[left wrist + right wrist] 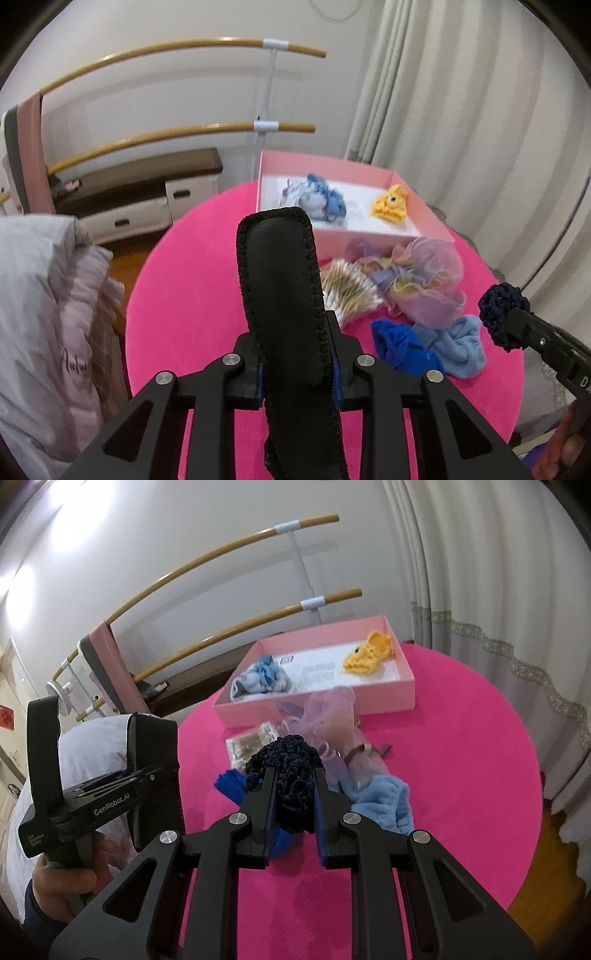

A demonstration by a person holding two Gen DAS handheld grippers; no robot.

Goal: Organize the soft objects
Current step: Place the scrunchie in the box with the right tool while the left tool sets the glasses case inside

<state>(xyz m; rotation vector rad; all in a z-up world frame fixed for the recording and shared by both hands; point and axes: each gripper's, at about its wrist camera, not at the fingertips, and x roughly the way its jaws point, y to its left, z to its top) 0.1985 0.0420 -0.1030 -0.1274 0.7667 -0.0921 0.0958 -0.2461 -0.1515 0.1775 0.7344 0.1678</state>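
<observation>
My left gripper [295, 321] is shut on a black padded strap [280, 280] and holds it upright above the pink round table [192, 295]. My right gripper [293, 775] is shut on a dark navy knitted piece [286, 771], held above the table; it also shows in the left wrist view [502, 317]. A pink box [332, 166] at the table's far side holds a blue-white cloth bundle [314, 197] and a yellow crocheted shoe [391, 205]. In front of the box lie a lilac tulle piece [424, 273], a striped cloth [347, 288], a royal blue cloth [399, 347] and a light blue towel [458, 343].
White curtains [461, 110] hang behind and right of the table. A ballet barre [184, 51] and a low drawer cabinet [147, 199] stand by the wall. Pale bedding [44, 314] lies at the left. Wooden floor [546, 878] shows past the table's right edge.
</observation>
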